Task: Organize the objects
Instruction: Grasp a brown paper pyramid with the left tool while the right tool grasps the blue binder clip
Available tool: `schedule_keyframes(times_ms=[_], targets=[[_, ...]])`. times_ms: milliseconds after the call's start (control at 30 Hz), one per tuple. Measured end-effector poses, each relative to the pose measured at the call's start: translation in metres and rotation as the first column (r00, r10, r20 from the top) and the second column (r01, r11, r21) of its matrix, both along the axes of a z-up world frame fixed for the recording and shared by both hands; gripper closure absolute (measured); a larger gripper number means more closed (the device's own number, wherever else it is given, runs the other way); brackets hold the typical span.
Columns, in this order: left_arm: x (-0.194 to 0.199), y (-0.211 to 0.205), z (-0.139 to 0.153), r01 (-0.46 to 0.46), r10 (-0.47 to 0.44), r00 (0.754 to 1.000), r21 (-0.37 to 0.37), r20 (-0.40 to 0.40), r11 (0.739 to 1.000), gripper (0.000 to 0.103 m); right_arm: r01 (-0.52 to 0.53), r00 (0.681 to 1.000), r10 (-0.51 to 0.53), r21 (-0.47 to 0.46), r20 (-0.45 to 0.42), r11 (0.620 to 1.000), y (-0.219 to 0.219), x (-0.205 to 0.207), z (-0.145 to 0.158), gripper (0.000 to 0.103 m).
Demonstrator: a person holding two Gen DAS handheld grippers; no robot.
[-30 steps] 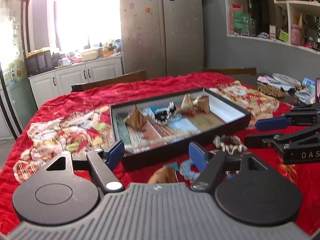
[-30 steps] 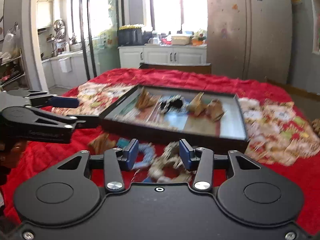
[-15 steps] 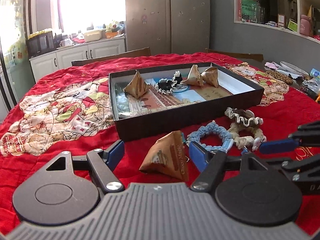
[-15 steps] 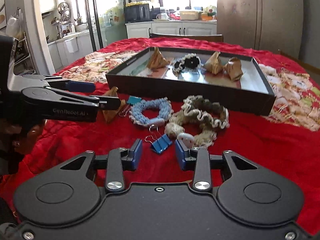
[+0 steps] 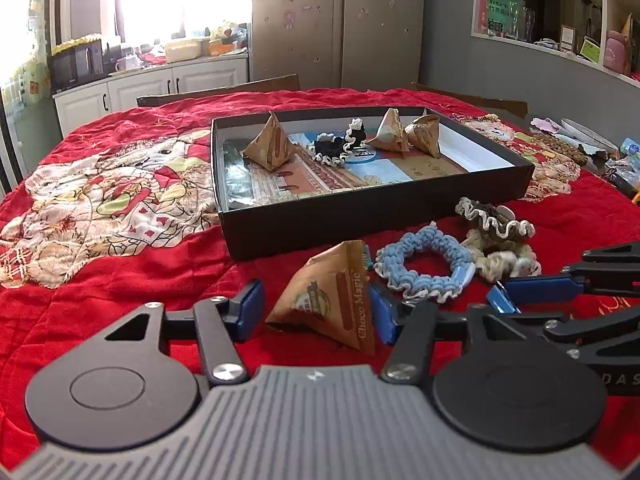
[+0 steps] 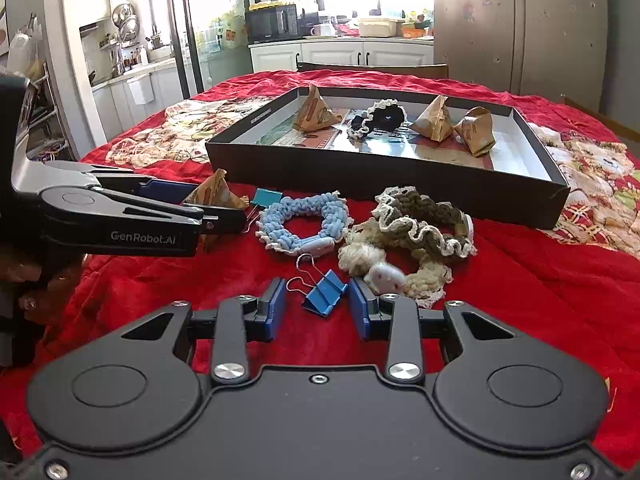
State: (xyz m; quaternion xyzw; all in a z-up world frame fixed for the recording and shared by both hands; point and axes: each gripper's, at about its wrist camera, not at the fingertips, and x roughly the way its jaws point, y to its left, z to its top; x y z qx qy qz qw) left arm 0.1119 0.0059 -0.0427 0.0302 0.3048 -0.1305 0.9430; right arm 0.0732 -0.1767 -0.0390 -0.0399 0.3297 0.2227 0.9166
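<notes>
**Loose items before the black box**

Left tongs (image 5: 316, 312): jaws just narrowed around the brown pyramid packet (image 5: 336, 300), right pad touching, left pad apart. Blue scrunchie (image 6: 304, 220) and beige scrunchies (image 6: 416, 236) crowd the box (image 6: 384, 184) front wall. Right tongs (image 6: 320, 308): partly open, straddling the blue binder clip (image 6: 324, 292), untouched. Bare red cloth (image 6: 540, 280) rightward.

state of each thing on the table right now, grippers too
left gripper: jaws just closing around the brown packet, one side still clear
brown packet: upright on the cloth
right gripper: open, straddling the clip
blue binder clip: on the cloth, handles up
blue scrunchie: flat, outside the box
black box: open, three packets inside
</notes>
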Motion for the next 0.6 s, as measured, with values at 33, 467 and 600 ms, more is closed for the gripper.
schedule_keyframes(times_ms=[33,467,600], targets=[[0.0001,0.0003,-0.0001,0.001,-0.001,1.000,-0.003,-0.002,1.000,0.046,-0.002,1.000,0.002,-0.007,0.005,1.000,0.0012,-0.0003,-0.0003,0.070],[0.0011,0.0024,-0.0005,-0.011,0.011,1.000,-0.002,-0.006,1.000,0.055,-0.007,1.000,0.007,-0.018,0.021,1.000,0.0022,-0.0026,-0.0011,0.078],[-0.0003,0.0023,-0.0002,-0.013,0.013,1.000,0.005,-0.003,1.000,0.057,-0.007,1.000,0.008,-0.017,0.023,1.000,0.0023,-0.0028,-0.0007,0.078]])
